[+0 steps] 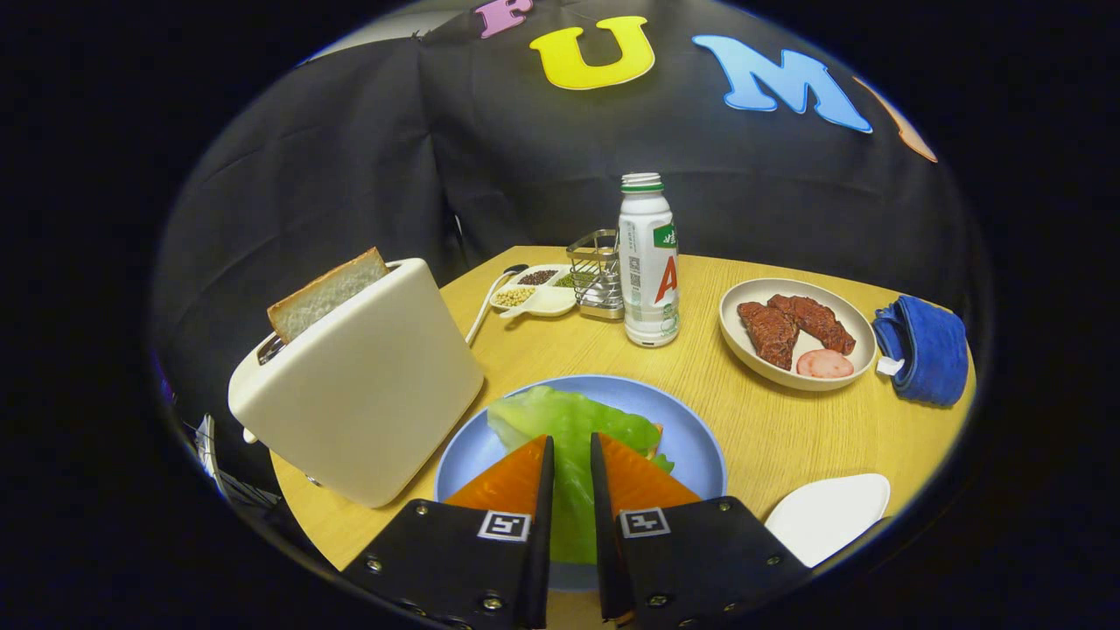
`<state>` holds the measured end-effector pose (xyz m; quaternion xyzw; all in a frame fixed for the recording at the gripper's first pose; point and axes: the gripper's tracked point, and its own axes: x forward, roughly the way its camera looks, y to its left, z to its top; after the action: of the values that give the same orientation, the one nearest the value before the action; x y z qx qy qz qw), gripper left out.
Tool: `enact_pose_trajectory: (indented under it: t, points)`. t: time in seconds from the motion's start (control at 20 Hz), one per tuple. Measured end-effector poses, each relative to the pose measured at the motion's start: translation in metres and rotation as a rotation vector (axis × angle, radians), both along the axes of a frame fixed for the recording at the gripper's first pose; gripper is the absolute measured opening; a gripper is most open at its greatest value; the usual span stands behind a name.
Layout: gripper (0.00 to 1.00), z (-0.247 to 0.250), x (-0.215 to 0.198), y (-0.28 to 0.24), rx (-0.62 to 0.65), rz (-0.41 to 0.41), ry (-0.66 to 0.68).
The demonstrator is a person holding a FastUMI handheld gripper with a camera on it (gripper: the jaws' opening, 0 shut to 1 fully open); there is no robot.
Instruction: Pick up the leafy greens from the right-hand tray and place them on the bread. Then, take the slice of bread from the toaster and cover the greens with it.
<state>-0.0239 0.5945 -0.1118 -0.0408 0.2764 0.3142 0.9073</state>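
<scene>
Here my claw (571, 442) sits over the blue plate (700, 437), fingers nearly together with the leafy greens (573, 420) between them; whether they pinch the leaf I cannot tell. The bread slice (325, 291) stands in the toaster (363, 394) alongside.

The leafy greens (569, 429) are pale to bright green on a light blue plate (691, 437); the toaster (363, 394) is cream, its bread slice (325, 293) white with a tan crust; the table (770, 429) is yellow wood grain. The bottle (648, 262) is white with a green cap; the meat (792, 325) is dark reddish-brown in a beige dish (862, 337); the cloth (927, 350) is blue; the gripper (571, 459) shows black-and-white square markers.
</scene>
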Motion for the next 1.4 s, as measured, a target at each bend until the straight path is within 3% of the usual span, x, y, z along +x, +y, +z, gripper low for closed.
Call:
enact_pose_trajectory:
  t: [0.65, 1.05, 1.4]
  points:
    - [0.27, 0.022, 0.0, -0.019, -0.002, -0.038, -0.1]
    - [0.26, 0.057, -0.039, 0.0, 0.051, -0.063, -0.326]
    - [0.26, 0.094, -0.089, 0.054, 0.166, -0.017, -0.437]
